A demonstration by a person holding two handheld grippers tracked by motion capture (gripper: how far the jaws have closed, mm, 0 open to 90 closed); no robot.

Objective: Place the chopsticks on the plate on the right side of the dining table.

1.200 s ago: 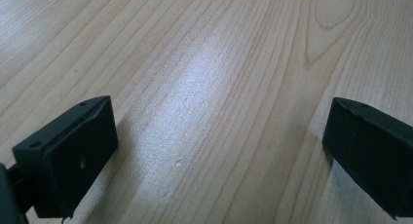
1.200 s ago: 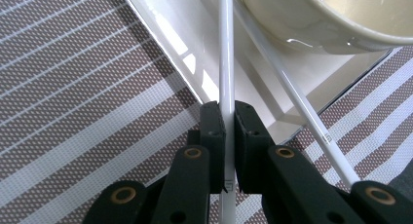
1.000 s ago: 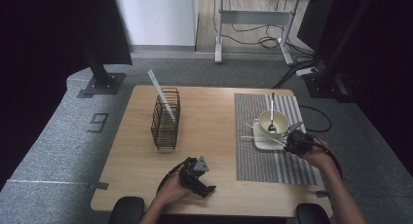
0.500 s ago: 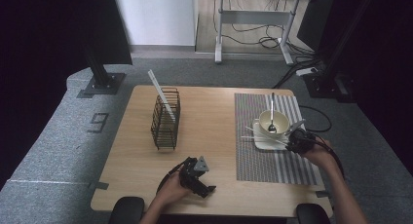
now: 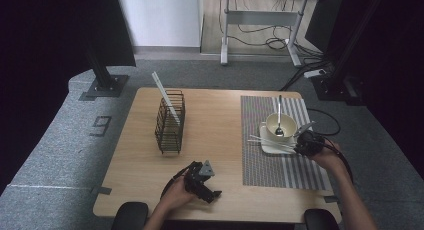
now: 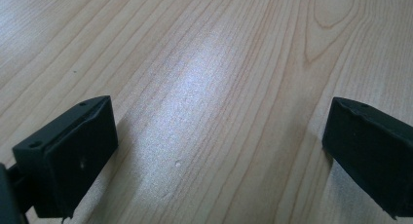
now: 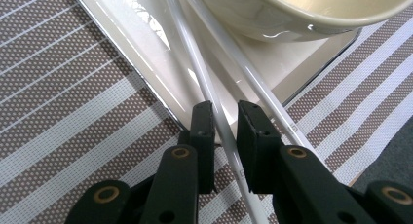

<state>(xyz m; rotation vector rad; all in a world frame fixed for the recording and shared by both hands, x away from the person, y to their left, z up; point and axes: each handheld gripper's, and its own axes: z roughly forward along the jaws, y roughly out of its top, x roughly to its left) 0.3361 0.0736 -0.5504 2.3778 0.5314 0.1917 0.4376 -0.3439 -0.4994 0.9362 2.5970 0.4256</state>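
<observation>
We see a thin white plastic chopstick (image 7: 213,95) running from the upper middle of the right gripper view down between our right gripper's (image 7: 225,118) black jaws, which stand narrow, one on each side of the stick and pressed close against it. A second white chopstick (image 7: 253,83) lies just to its right, outside the jaws, passing under the curve of the cream ceramic bowl (image 7: 272,14) at the top of that frame. Both sticks rest across a square white saucer (image 7: 146,53) that carries the bowl.

In the high view the pair of sticks (image 5: 270,141) shows at centre right, pointing left from the right gripper (image 5: 306,143), with their far ends beyond the saucer's (image 5: 267,147) edge. A spoon (image 5: 279,117) stands in the bowl (image 5: 281,125). The saucer sits on a brown and white striped placemat (image 5: 280,165) covering the right part of the light wooden desk (image 5: 215,120).

Our left gripper (image 5: 202,180) sits at lower centre of the high view, resting on bare wood, well apart from the placemat. In the left gripper view its jaws stand wide, holding nothing, with wood grain between them.

Left of centre in the high view, a black wire basket (image 5: 170,122) stands upright on the desk with a long white stick (image 5: 165,97) leaning out of its top.
</observation>
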